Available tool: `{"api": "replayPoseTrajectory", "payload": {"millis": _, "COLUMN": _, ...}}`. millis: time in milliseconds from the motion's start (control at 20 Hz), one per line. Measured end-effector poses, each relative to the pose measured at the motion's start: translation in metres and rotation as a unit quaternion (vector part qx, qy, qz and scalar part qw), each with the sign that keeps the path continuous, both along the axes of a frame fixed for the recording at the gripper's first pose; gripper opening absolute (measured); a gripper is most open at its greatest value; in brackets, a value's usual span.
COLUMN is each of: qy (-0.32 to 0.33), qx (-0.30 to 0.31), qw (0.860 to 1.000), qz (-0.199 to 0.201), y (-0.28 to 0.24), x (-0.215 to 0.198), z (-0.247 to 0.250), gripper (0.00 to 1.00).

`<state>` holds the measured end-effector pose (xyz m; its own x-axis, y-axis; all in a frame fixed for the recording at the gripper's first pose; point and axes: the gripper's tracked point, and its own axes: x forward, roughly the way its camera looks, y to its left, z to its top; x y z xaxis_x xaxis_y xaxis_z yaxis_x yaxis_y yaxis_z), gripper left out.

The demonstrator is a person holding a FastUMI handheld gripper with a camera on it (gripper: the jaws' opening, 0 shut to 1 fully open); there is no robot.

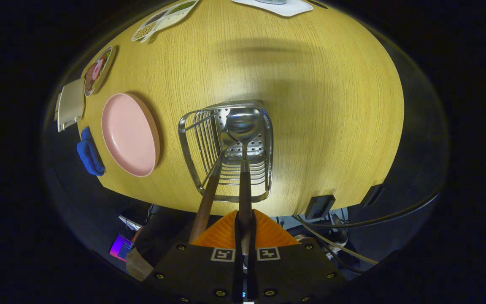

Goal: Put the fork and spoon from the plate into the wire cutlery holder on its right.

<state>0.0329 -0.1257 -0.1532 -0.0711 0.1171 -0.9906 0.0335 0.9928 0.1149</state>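
The wire cutlery holder (226,147) stands on the wooden table just ahead of my fingers. My gripper (245,221) is shut on the wooden handle of the spoon (241,126), whose metal bowl hangs over the inside of the holder. The fork (208,198) leans in the holder's left half, its wooden handle sticking out toward me beside the spoon's handle and its metal end down inside the wires. Left of the holder lies the pink plate (129,135), with nothing on it.
A blue cloth (90,154) and a beige lidded box (71,103) sit left of the plate. Farther off are a dish of food (97,69), a divided tray (163,19) and a white board (281,6). The table's near edge (293,211) carries black boxes and cables.
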Motion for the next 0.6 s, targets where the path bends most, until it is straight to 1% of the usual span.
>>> {"api": "replayPoseTrajectory", "payload": {"millis": 200, "qy": 0.001, "qx": 0.013, "qw": 1.000, "qz": -0.019, "y": 0.0074, "x": 0.0003, "z": -0.0009, "gripper": 0.05}}
{"api": "replayPoseTrajectory", "payload": {"millis": 350, "qy": -0.016, "qx": 0.024, "qw": 0.999, "qz": -0.033, "y": 0.0092, "x": 0.0013, "z": -0.0018, "gripper": 0.11}}
{"api": "replayPoseTrajectory", "payload": {"millis": 450, "qy": -0.027, "qx": 0.028, "qw": 0.998, "qz": -0.044, "y": 0.0075, "x": 0.0004, "z": -0.0022, "gripper": 0.20}}
{"api": "replayPoseTrajectory", "payload": {"millis": 550, "qy": -0.036, "qx": 0.028, "qw": 0.998, "qz": -0.044, "y": 0.0053, "x": -0.0012, "z": -0.0007, "gripper": 0.40}}
{"api": "replayPoseTrajectory", "payload": {"millis": 600, "qy": -0.039, "qx": 0.031, "qw": 0.998, "qz": -0.048, "y": 0.0080, "x": -0.0012, "z": 0.0004, "gripper": 0.45}}
